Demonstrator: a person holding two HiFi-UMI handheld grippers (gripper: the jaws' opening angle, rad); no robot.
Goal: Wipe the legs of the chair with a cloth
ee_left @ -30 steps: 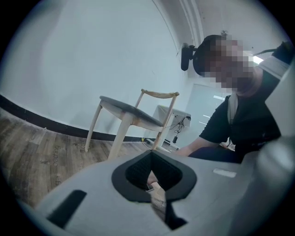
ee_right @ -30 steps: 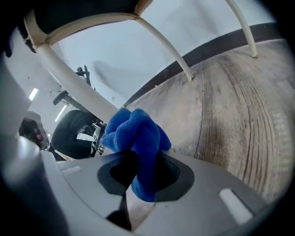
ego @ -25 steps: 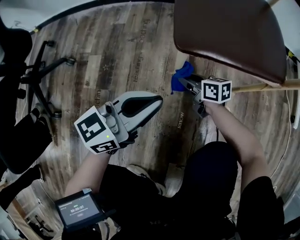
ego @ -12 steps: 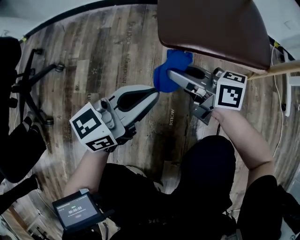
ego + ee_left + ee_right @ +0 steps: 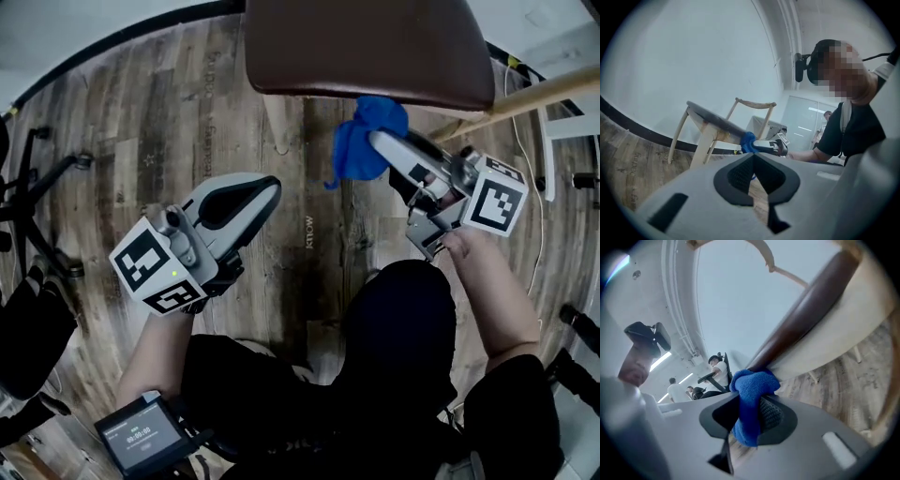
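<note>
1. The right gripper (image 5: 380, 142) (image 5: 749, 423) is clamped on a blue cloth (image 5: 361, 150) (image 5: 750, 394), which is bunched above the jaws and hangs below them.
2. The cloth is up at the near edge of the chair's brown seat (image 5: 366, 47) and, in the right gripper view, appears to press against the seat's underside.
3. A pale chair leg (image 5: 281, 122) stands to the left of the cloth, apart from it.
4. The left gripper (image 5: 270, 185) (image 5: 753, 157) is held over the wooden floor (image 5: 187, 112), well clear of the chair. Its jaws meet at the tips with nothing between them.
</note>
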